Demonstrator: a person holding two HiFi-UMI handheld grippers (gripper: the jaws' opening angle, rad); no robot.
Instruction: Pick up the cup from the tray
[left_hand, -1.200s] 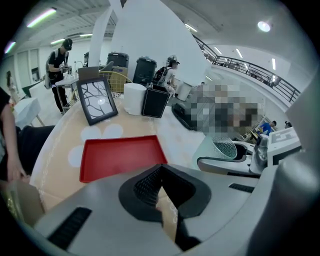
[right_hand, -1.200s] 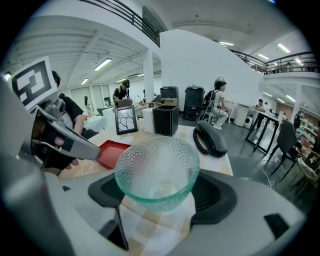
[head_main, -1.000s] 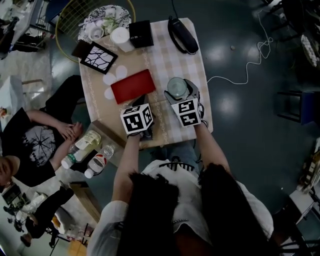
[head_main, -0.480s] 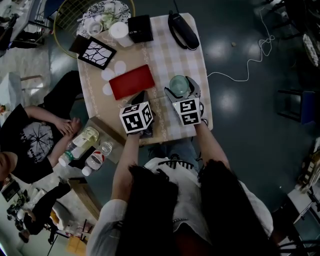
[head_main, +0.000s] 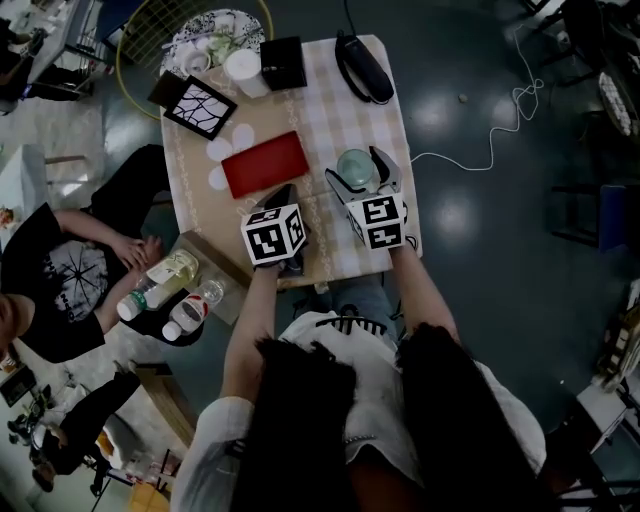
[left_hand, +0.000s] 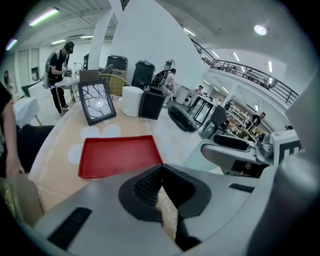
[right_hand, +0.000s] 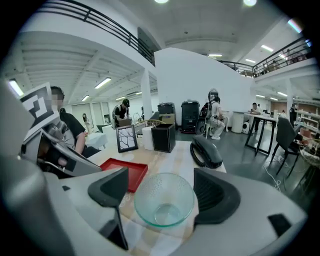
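Right claw (right_hand: 159, 192) has widened — jaws loose around the glass cup (right_hand: 165, 205), now on the bench (right_hand: 172, 156), off the red tray (right_hand: 126, 172); left claw (left_hand: 161, 192) closed, empty.

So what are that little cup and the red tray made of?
The cup looks like clear glass: the tablecloth shows through it, the wall is speckled with tiny dimples or bubbles, and the rim glints. Clear plastic can't be ruled out. The tray is opaque red with a dull sheen and a raised rim, probably plastic or lacquered.
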